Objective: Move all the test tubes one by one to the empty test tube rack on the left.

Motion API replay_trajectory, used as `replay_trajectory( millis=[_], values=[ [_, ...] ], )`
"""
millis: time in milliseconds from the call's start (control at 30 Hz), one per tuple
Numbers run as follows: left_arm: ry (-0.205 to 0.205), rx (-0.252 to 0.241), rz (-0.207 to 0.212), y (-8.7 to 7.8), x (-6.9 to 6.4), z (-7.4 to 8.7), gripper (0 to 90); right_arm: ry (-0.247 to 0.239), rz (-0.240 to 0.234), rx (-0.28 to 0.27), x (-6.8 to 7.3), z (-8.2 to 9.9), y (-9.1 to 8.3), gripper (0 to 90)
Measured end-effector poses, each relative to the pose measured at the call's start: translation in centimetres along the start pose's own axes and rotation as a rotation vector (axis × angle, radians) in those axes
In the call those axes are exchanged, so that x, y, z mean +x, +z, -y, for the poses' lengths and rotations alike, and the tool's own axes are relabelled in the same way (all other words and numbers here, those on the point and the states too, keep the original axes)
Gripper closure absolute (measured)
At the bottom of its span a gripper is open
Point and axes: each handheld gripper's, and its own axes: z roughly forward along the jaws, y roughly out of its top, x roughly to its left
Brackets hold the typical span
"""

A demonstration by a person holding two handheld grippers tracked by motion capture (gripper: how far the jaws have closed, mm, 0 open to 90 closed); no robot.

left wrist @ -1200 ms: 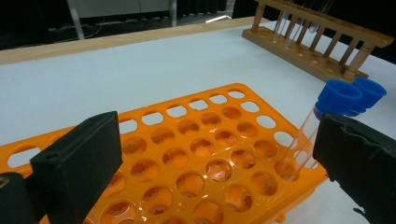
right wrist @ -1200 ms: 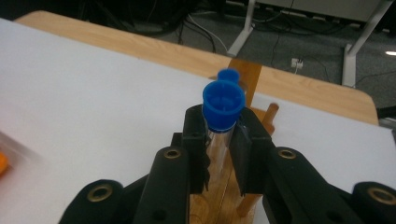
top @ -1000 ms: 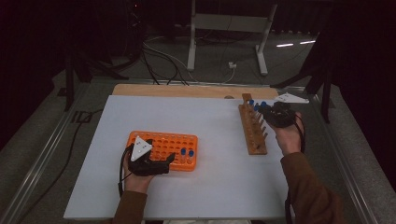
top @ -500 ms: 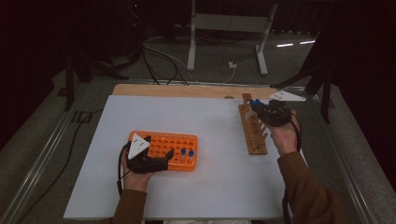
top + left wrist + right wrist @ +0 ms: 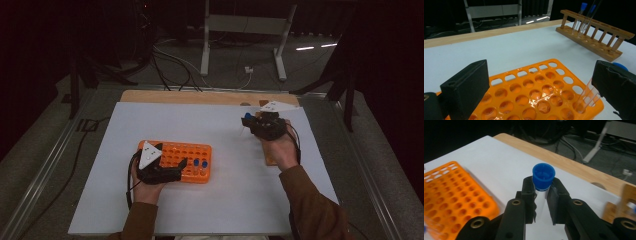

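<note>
Right gripper (image 5: 541, 202) fingers clamped on upright clear blue-capped test tube (image 5: 543, 176); orange plastic perforated rack (image 5: 192, 152) lies leftward, steadied between left gripper's (image 5: 167, 170) spread fingers.

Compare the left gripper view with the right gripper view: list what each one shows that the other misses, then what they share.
Left gripper view alone: the wooden rack seen whole, with two blue-capped tubes standing in it, and clear tubes in the orange rack's near corner beside the left gripper, whose jaws stand apart, one at each side of that rack.

Right gripper view alone: the right gripper, jaws shut on a blue-capped tube, and the floor cables beyond the table.

Both: the orange rack, the white table top and its wooden edge strip.
</note>
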Motion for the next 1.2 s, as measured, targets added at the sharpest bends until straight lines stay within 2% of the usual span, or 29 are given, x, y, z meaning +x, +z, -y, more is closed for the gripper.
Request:
replay_trajectory(
  millis=[167, 267, 600, 933, 1200],
  values=[
    [0.002, -0.005, -0.003, 0.0, -0.2, -0.3, 2.4, 0.001, -0.064, -0.001, 1.9, -0.5, 1.1, 77.1],
    [0.026, -0.010, -0.010, 0.0, -0.6, -0.6, 3.8, -0.009, -0.100, 0.004, 3.1, -0.8, 1.7, 77.1],
    [0.045, -0.012, 0.002, 0.1, -1.3, -1.0, 8.8, -0.061, -0.183, 0.021, 7.0, -1.6, 3.3, 77.1],
    [0.049, -0.024, 0.026, 0.2, -1.5, -1.1, 22.4, -0.122, -0.262, 0.041, 10.9, -2.0, 4.6, 77.1],
    [0.063, -0.039, 0.000, 0.0, -1.6, -1.1, 42.2, -0.149, -0.311, 0.045, 13.2, -2.2, 5.3, 77.1]
  ],
)
